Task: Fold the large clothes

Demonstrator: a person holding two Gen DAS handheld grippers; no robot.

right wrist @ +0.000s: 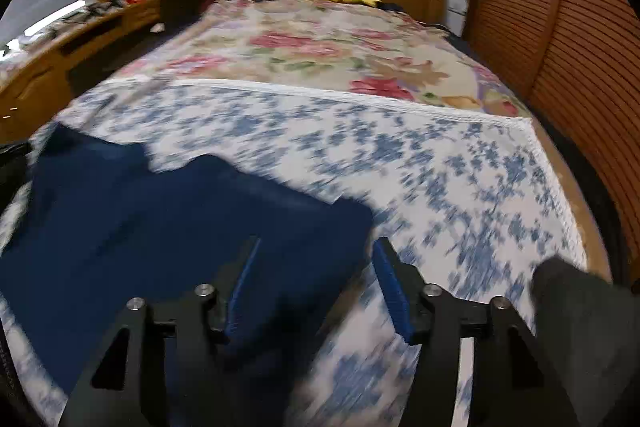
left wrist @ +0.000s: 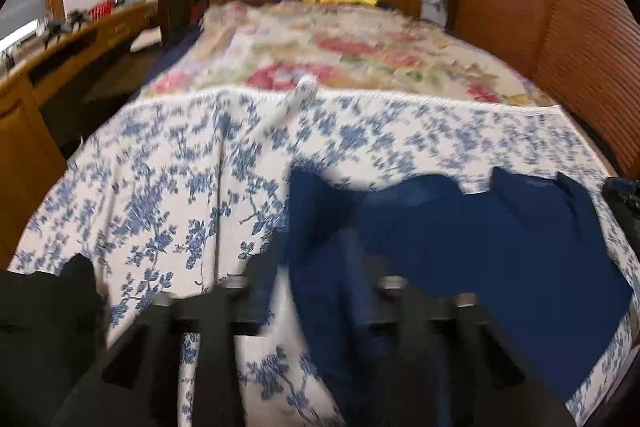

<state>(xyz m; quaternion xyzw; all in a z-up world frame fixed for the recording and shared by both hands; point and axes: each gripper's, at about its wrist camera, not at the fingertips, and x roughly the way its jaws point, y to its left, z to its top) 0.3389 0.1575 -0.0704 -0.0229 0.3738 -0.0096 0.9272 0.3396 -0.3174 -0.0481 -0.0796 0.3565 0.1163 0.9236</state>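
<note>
both hand-held grippers, left point(left wrist: 308, 259) and right point(right wrist: 316, 263), tilted downward, jaws apart, nothing clamped between them

A dark navy garment point(left wrist: 480, 247) is lying spread out on the blue-and-white flowered bedspread point(left wrist: 160, 167), near the foot of the bed. It is resting mostly flat, one plain solid colour with no print showing. Its far edge is running uneven, rising in two or three soft humps with dips between them. Seen from the other side, the cloth point(right wrist: 140, 219) is lying with a fairly straight right-hand edge and a rounded corner. Blur is hiding any seams, collar or sleeves.
</note>
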